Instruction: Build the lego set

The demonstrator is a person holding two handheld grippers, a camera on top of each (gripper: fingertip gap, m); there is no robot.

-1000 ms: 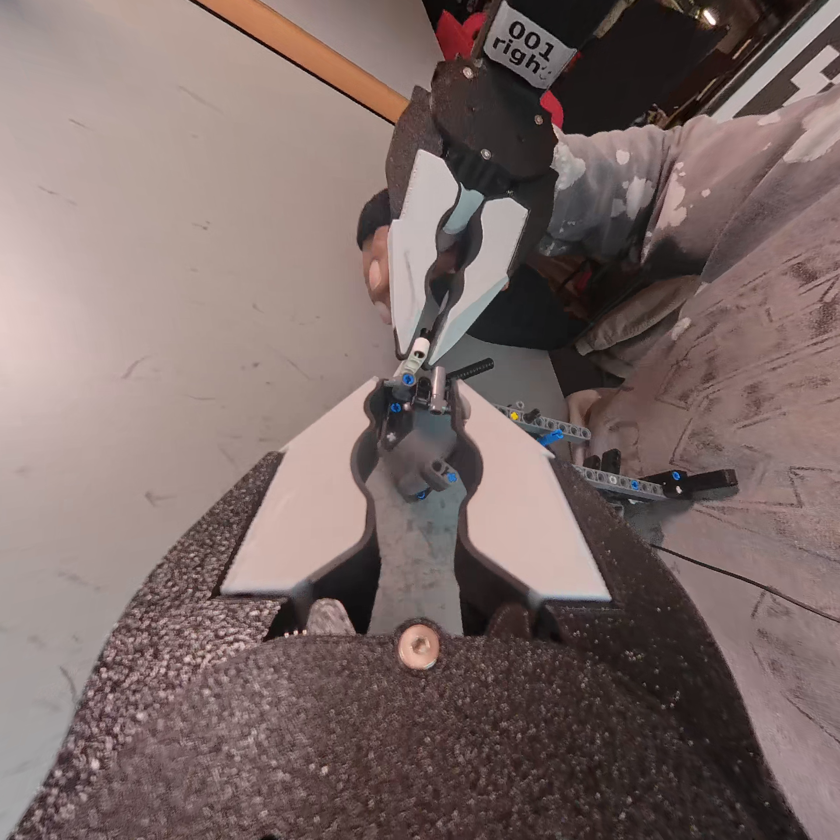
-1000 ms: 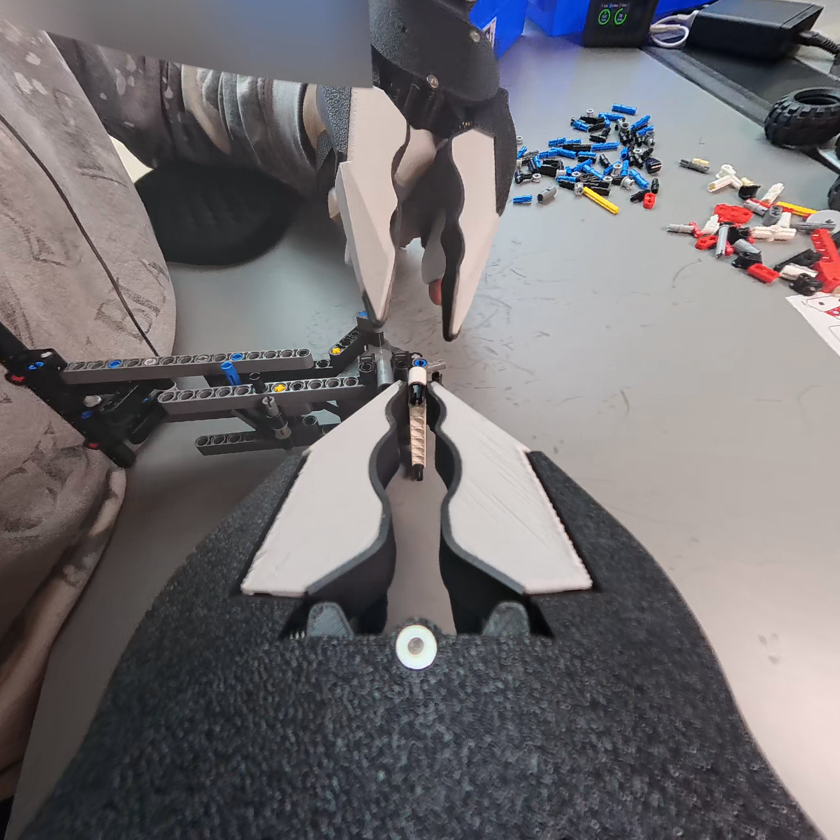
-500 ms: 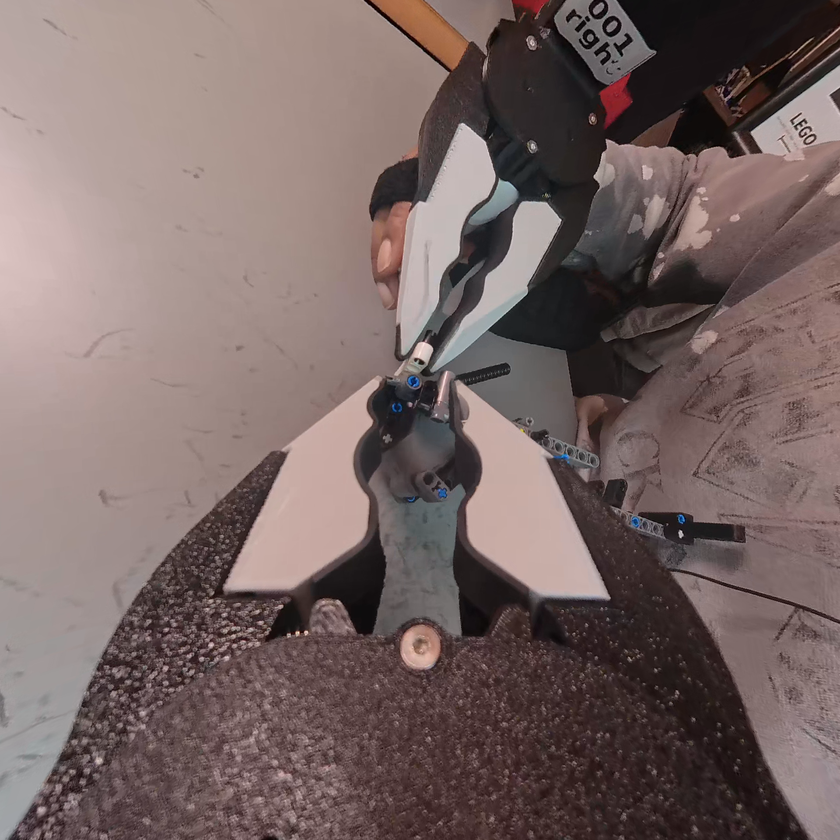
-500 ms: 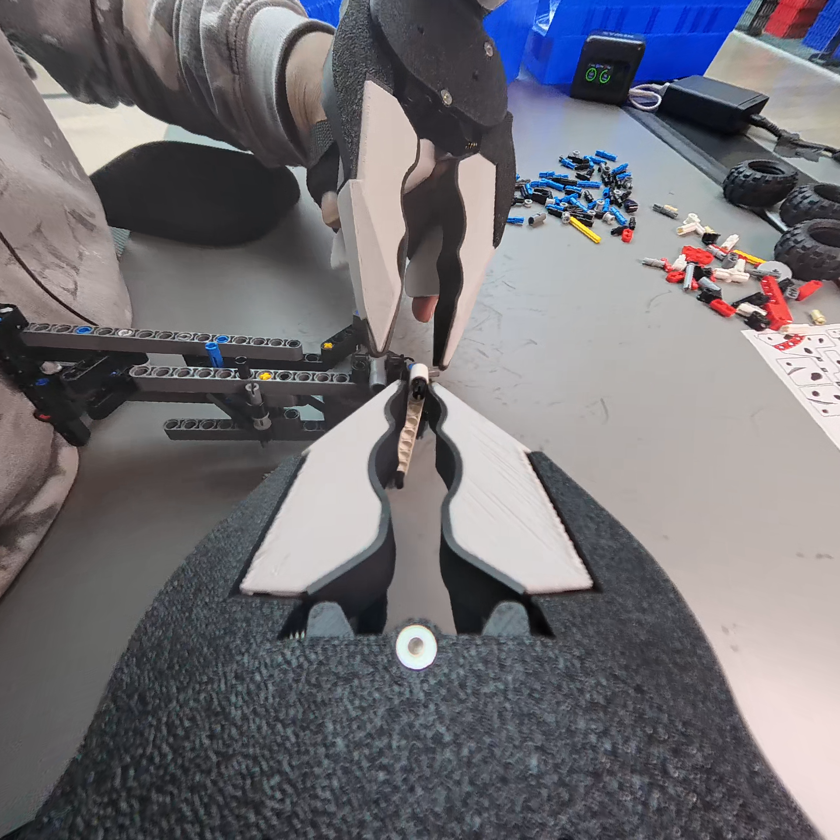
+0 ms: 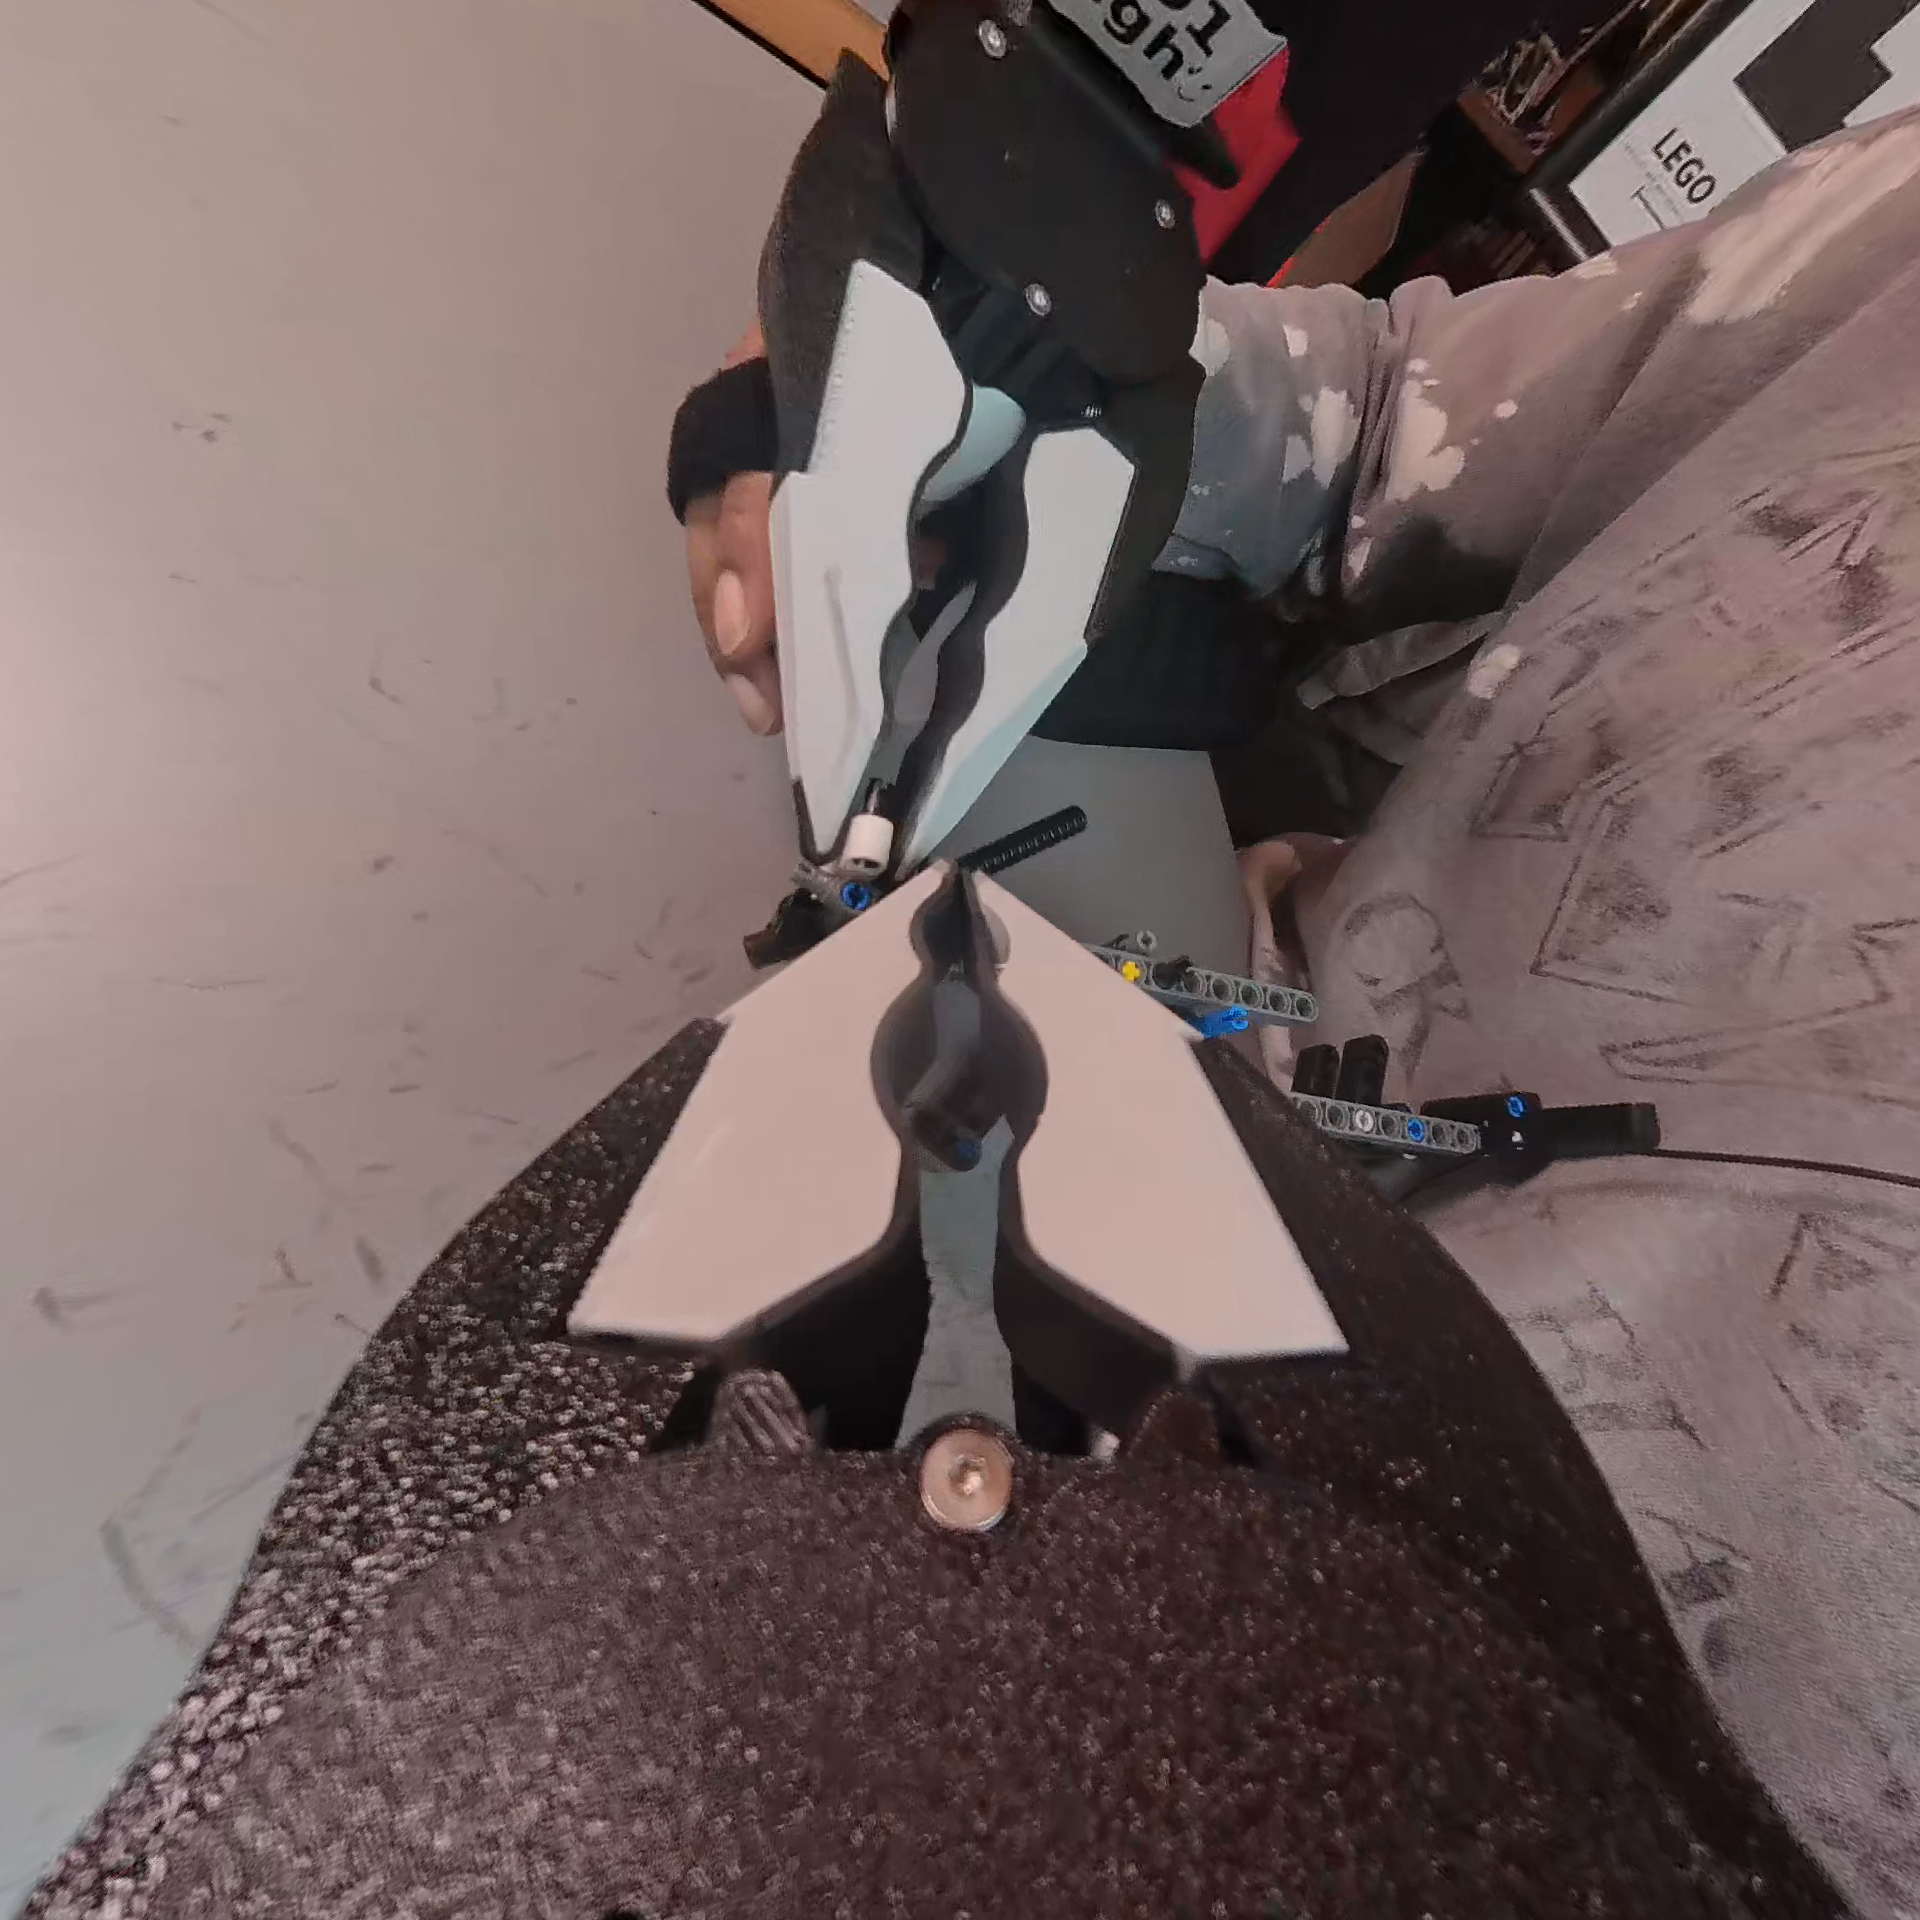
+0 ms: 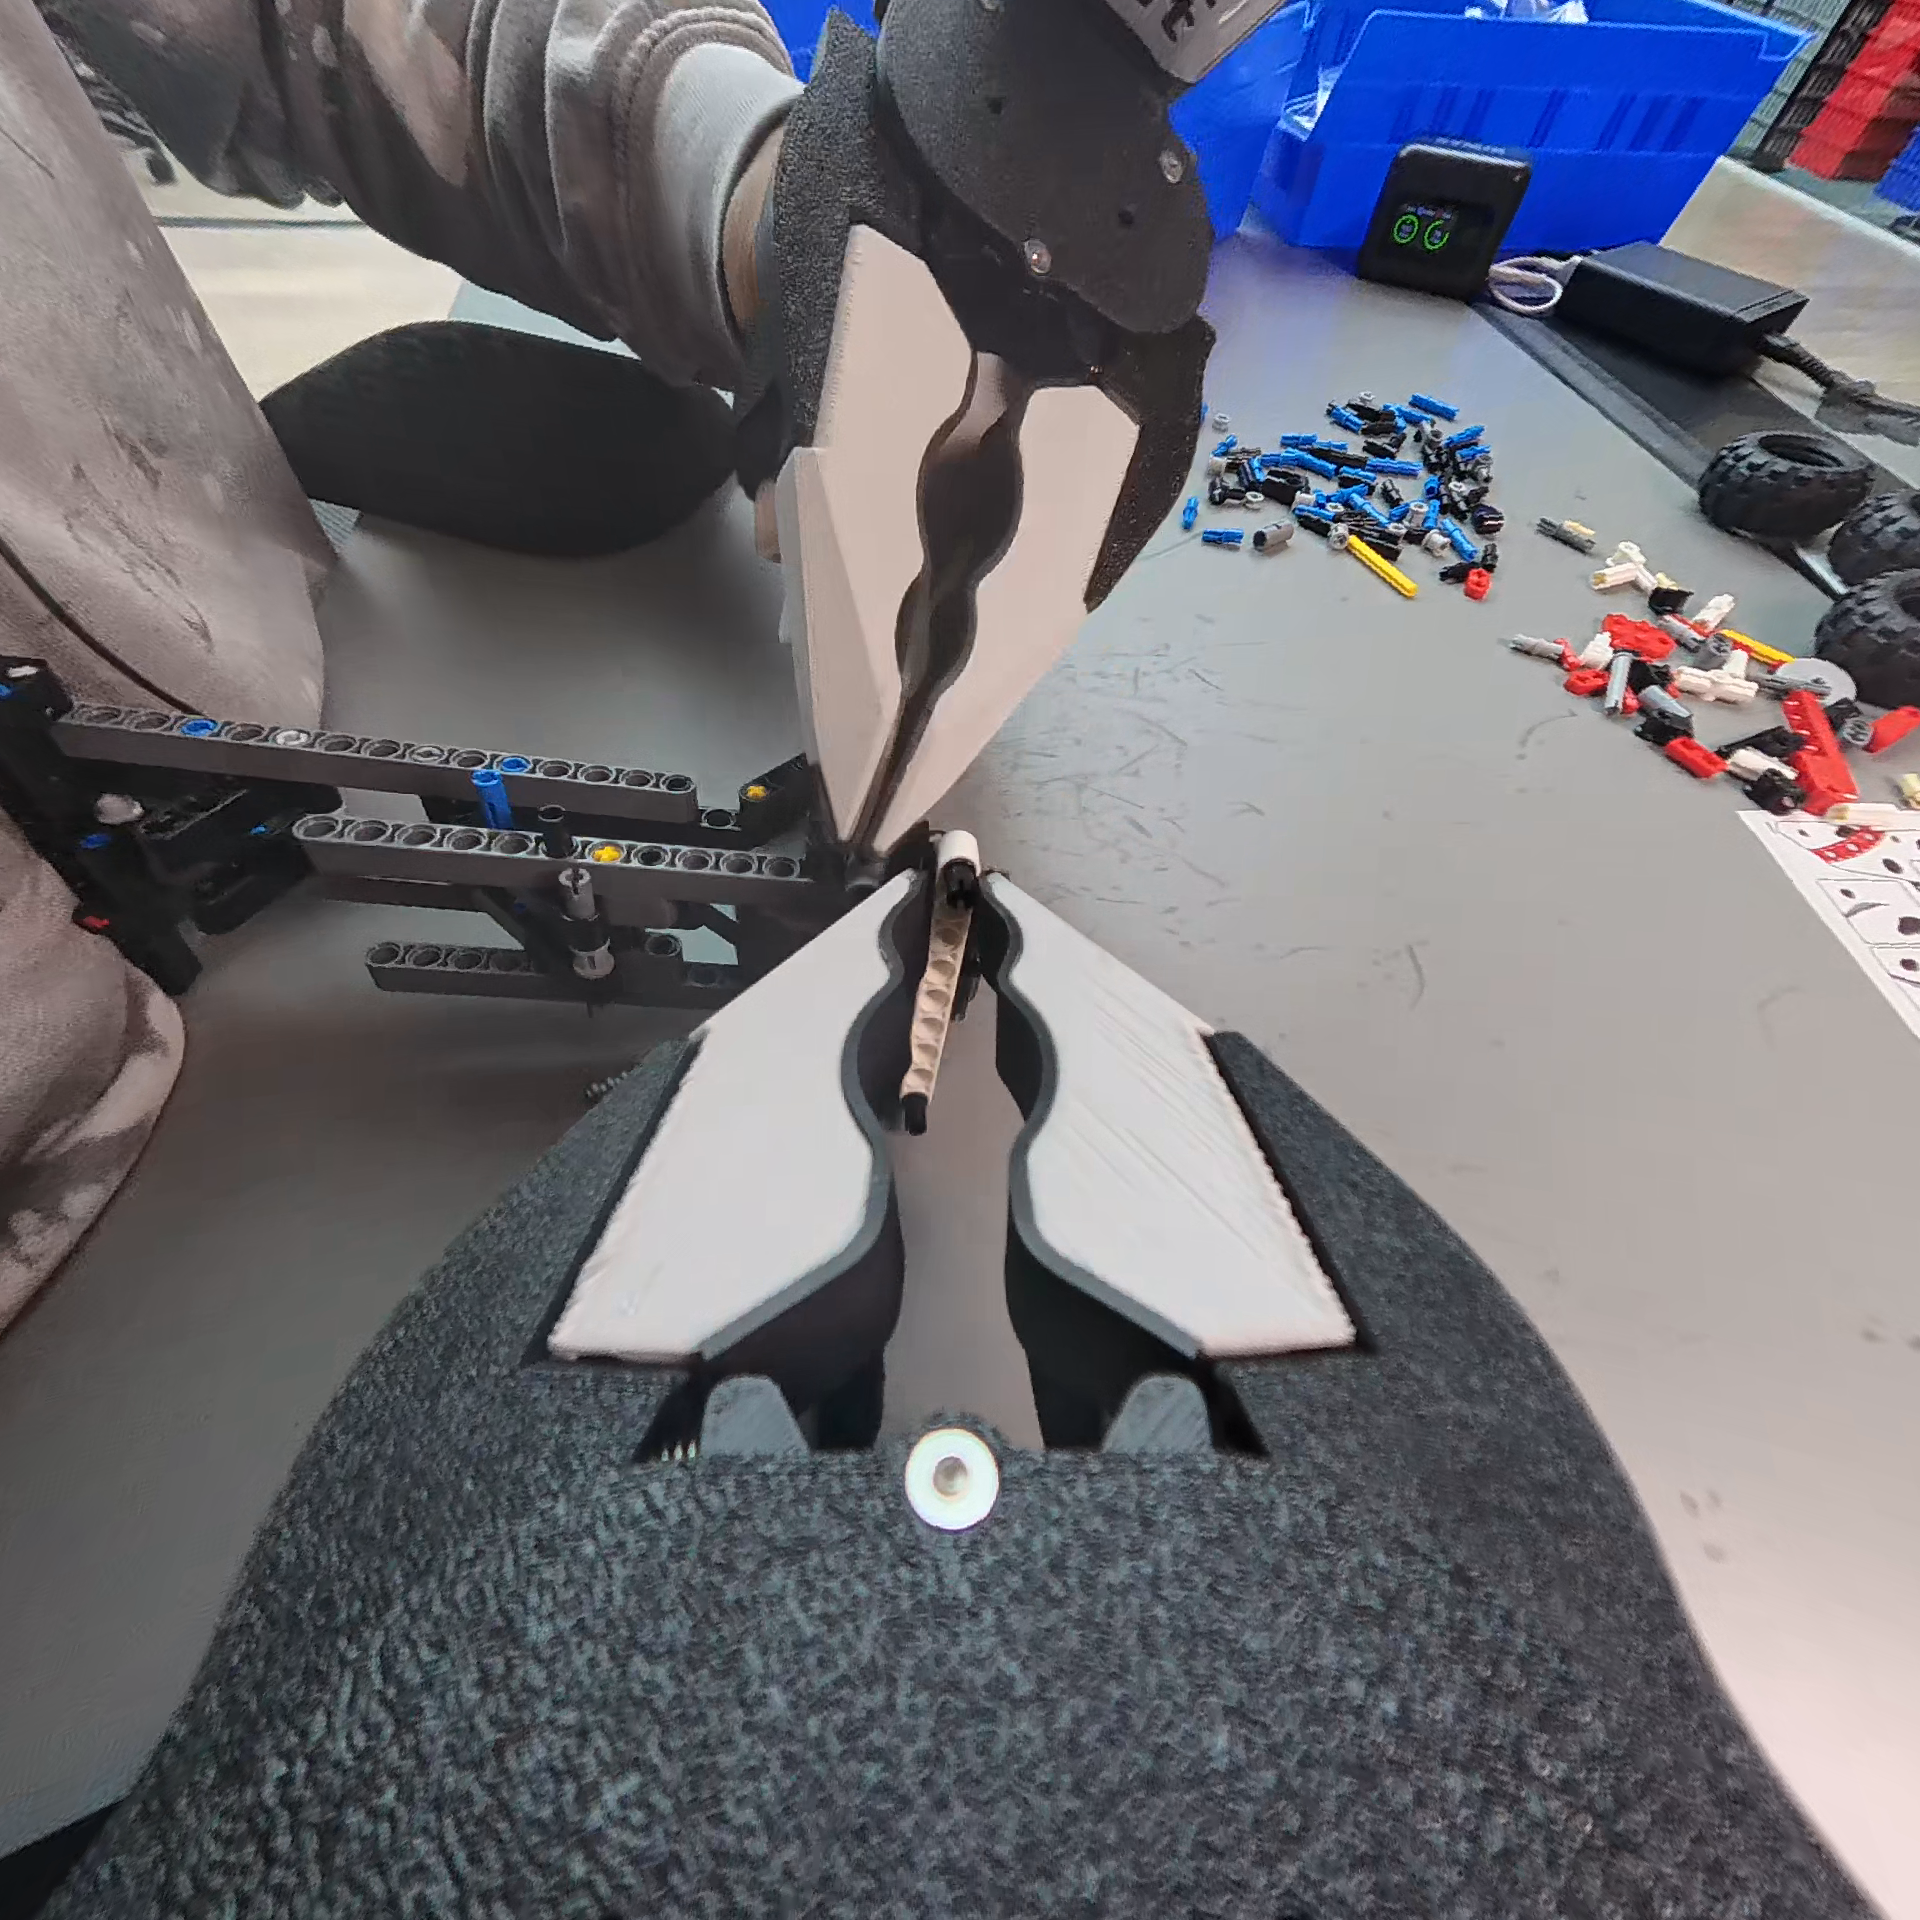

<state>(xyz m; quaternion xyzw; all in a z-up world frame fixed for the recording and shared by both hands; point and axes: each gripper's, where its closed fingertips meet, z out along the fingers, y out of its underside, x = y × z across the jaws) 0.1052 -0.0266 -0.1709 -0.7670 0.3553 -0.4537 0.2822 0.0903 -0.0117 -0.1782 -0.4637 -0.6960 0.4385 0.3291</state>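
A: Item one, the lego frame (image 6: 436, 821): grey perforated beams with black connectors and blue and yellow pins, lying flat on the grey desk (image 6: 1351, 1039). Its near end sits at the meeting point of both tools.

B: The left tool (image 6: 868, 842)?

A: Its tips are pressed together on the frame's end, pinching a small grey and black fitting there. In the left wrist view the fingers (image 5: 790, 1122) meet at the tips, with a dark part carrying a blue pin lodged in the hollow behind them.

B: And the right tool (image 6: 951, 883)?

A: Narrowed onto a tan ribbed axle piece (image 6: 940, 997) with a white bush (image 6: 958, 847) on its front end; the bush is right at the frame's end, touching or just short of it, which cannot be told.

B: Containers?

A: Blue plastic bins (image 6: 1538, 114) far beyond the frame, at the back of the desk; their contents are hidden. In front of the bins stand a small black device with green-lit dials (image 6: 1439, 213) and a black power brick (image 6: 1683, 301).

B: Loose stock?

A: To the right of the frame, well apart from it: a heap of blue and black pins (image 6: 1361, 488), a heap of red, white and grey parts (image 6: 1714, 696), black tyres (image 6: 1787, 483), and a printed sheet (image 6: 1860, 883) at the desk's right edge.
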